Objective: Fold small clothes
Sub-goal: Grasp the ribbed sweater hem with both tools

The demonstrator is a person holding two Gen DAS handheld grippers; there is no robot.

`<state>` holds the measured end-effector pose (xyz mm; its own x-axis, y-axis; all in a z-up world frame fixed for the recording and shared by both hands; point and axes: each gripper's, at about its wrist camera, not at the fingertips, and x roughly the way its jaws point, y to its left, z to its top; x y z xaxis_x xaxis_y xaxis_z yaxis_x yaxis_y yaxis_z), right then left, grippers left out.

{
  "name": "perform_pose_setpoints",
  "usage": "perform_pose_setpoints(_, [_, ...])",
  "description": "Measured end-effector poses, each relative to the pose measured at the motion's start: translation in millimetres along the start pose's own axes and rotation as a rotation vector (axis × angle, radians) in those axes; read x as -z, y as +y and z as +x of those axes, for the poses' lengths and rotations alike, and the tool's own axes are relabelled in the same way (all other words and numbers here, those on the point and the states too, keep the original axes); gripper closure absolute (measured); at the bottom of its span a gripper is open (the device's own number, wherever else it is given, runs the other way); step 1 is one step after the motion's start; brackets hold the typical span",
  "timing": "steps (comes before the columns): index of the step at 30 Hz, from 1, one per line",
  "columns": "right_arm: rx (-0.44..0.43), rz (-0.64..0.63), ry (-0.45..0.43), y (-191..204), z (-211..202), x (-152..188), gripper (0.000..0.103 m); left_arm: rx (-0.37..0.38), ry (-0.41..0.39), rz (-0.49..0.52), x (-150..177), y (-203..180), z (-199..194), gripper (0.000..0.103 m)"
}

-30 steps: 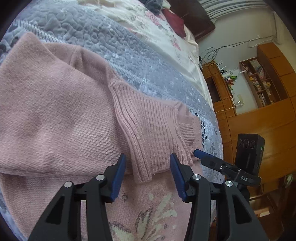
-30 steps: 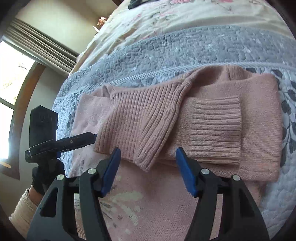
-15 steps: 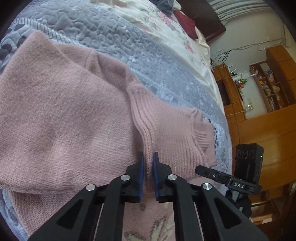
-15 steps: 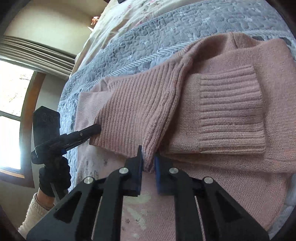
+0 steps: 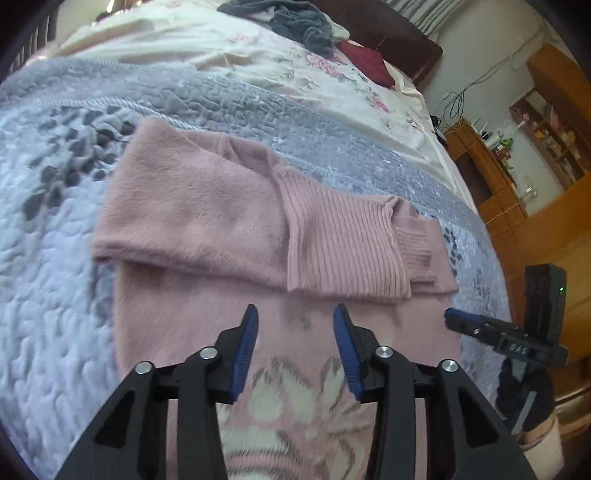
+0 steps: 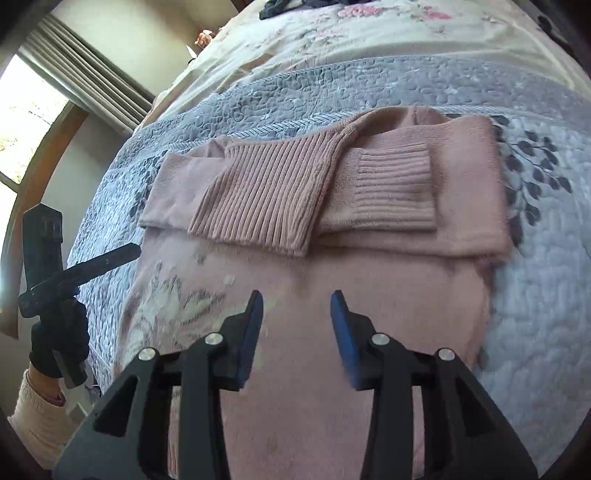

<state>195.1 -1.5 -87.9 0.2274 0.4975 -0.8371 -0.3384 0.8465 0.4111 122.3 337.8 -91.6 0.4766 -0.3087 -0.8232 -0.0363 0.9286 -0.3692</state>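
Observation:
A pink knit sweater (image 5: 192,206) lies flat on the bed, both sleeves folded across its upper part. Its ribbed cuff (image 5: 343,243) overlaps the other sleeve, and a pale flower print shows on the lower body. My left gripper (image 5: 293,321) hangs open just above the sweater's body, short of the folded sleeves, with nothing between its fingers. In the right wrist view the same sweater (image 6: 388,280) fills the middle, ribbed cuff (image 6: 273,199) on top. My right gripper (image 6: 297,301) is open above the body and holds nothing.
The sweater rests on a grey-blue quilted bedspread (image 5: 48,280) over a floral sheet (image 5: 258,48). Dark and red clothes (image 5: 306,22) lie far up the bed. Wooden cabinets (image 5: 546,206) stand at the right. A window with curtains (image 6: 66,74) is at the left.
Half a second ago both grippers were shut on the ribbed cuff. Both have since let go, opened and pulled back toward the sweater's lower body. The cuff now lies flat.

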Motion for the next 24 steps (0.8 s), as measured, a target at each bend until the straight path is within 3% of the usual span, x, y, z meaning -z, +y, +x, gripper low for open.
perform_pose_setpoints(8, [0.151,0.042,-0.016,-2,-73,152,0.049,-0.205,0.044,-0.013,130,43,-84,0.046])
perform_pose_setpoints(13, [0.154,0.126,0.034,-15,-80,229,0.048,-0.189,0.063,-0.083,185,68,-109,0.046])
perform_pose_setpoints(18, [0.151,0.171,0.057,-19,-76,266,0.048,-0.170,0.064,-0.091,212,67,-114,0.042])
perform_pose_setpoints(24, [0.156,0.190,0.074,-24,-62,272,0.047,-0.160,0.111,-0.071,227,63,-99,0.042])
